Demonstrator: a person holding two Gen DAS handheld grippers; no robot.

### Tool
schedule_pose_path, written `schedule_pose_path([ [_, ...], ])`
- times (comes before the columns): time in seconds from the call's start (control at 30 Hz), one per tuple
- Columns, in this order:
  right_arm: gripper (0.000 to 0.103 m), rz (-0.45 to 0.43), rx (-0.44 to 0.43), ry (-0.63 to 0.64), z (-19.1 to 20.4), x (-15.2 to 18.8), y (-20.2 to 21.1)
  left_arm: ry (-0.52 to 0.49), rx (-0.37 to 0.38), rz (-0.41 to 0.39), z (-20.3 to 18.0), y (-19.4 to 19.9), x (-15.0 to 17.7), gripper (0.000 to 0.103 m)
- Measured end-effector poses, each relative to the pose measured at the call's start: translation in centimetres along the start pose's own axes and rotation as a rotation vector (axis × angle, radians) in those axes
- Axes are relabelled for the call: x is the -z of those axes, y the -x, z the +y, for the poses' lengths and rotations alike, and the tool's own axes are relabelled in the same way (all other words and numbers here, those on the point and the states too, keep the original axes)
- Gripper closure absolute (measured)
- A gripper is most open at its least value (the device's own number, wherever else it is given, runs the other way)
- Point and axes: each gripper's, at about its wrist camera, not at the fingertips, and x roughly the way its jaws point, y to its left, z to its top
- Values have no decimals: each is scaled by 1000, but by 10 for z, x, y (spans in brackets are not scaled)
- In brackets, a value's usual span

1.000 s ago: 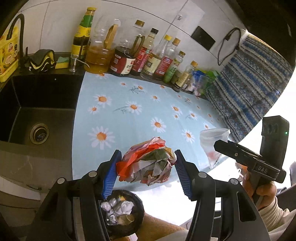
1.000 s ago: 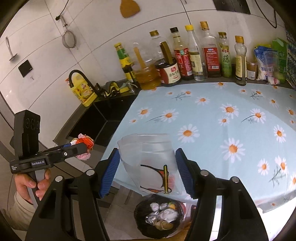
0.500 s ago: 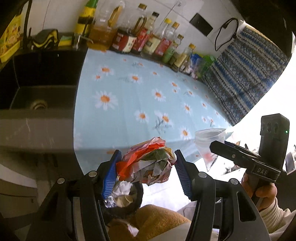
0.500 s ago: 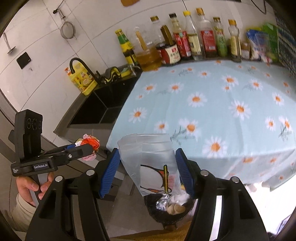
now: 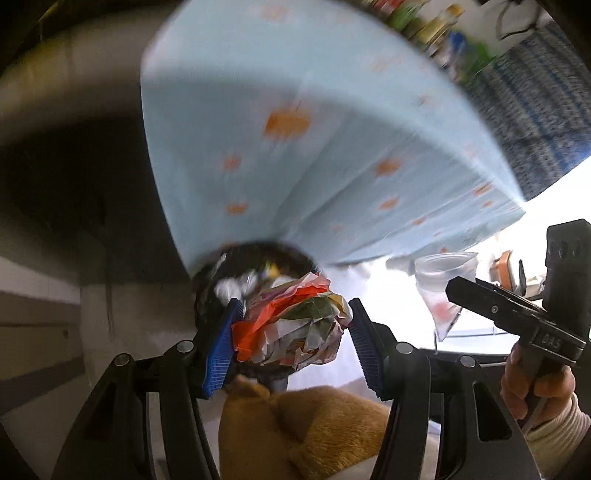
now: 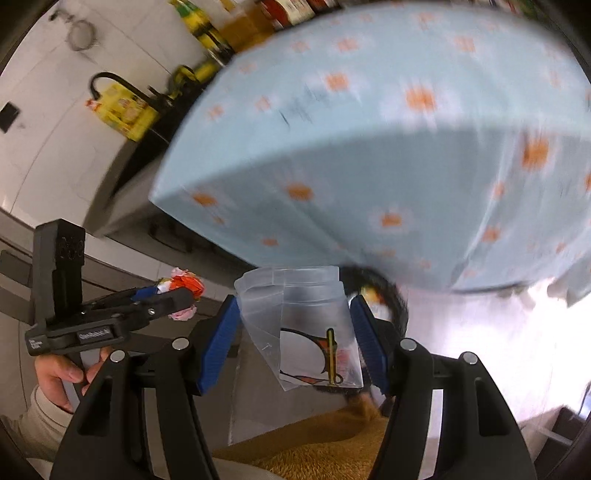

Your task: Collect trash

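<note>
- Bench (image 5: 332, 122), under a pale blue daisy-print cloth: smeared by motion in both views, its front drape filling the upper frame; the flowers show only as orange blots.
- Bottles (image 6: 236, 22) along the back wall: cut off by the top edge and too blurred for any label to be read.
- Tan furry thing (image 5: 295, 432) at the bottom of both views: only partly in frame, its nature not clear.
- Black trash bin (image 5: 258, 266) below the bench edge: largely hidden behind the held things; pale crumpled waste shows inside.
- Left hand-held gripper (image 5: 291, 328): blue pads pressed on a crumpled wad of wrappers (image 5: 291, 325), red, white and green, directly in front of the bin's mouth.
- Right hand-held gripper (image 6: 293, 339): pads closed on a clear plastic bag (image 6: 299, 317) with a printed cartoon figure; the bag hides most of the bin behind it.
- Hands (image 5: 535, 384) on the grips: seen only at the frame edges, with pale ribbed cuffs.
</note>
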Motion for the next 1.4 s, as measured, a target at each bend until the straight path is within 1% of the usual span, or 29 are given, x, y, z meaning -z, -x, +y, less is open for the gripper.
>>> schedule_pose_path([
  [0.03,41,19,-1,-31,-7,5,-11,14,-16,28,6,-15,4,47],
  [0.13,41,62,-9,-95,-25,14,-40,48,-31,87,17,-47,11,47],
  [0.23,41,105,-28,-173,-44,21,-69,44,-61,128,22,-76,12,47],
  [0.3,41,115,-35,-229,-58,26,-88,56,-63,150,28,-97,12,47],
  [0.33,41,122,-22,-263,-67,29,-100,59,-67,156,30,-104,11,47],
  [0.37,41,130,-28,-308,-76,32,-111,64,-70,163,33,-113,10,47],
  [0.47,41,155,-75,-448,-102,41,-140,78,-92,171,42,-135,8,46],
  [0.53,41,169,-97,-514,-118,49,-156,109,-98,180,50,-150,9,45],
  [0.6,41,178,-88,-537,-130,54,-166,136,-97,194,55,-163,12,45],
  [0.67,41,181,-95,-563,-142,57,-176,153,-81,190,57,-171,14,45],
  [0.77,41,186,-98,-586,-152,59,-182,181,-69,186,60,-177,19,45],
  [0.83,41,176,-100,-586,-151,57,-183,190,-67,188,61,-180,21,45],
  [0.93,39,173,-103,-592,-149,58,-183,192,-59,212,60,-185,24,45],
  [1.03,18,170,-96,-582,-145,56,-180,186,-81,223,60,-187,22,40],
  [1.07,18,165,-96,-585,-144,56,-179,187,-97,219,60,-187,21,35],
  [1.1,18,161,-101,-590,-144,56,-178,192,-107,214,61,-186,21,33],
  [1.17,18,155,-106,-596,-144,54,-173,210,-110,211,63,-182,20,33],
  [1.3,18,137,-118,-584,-143,50,-160,206,-131,200,62,-174,17,32],
  [1.33,18,134,-123,-579,-142,49,-155,205,-139,196,61,-172,16,27],
  [1.4,18,126,-125,-563,-140,47,-145,205,-140,185,60,-165,17,25],
])
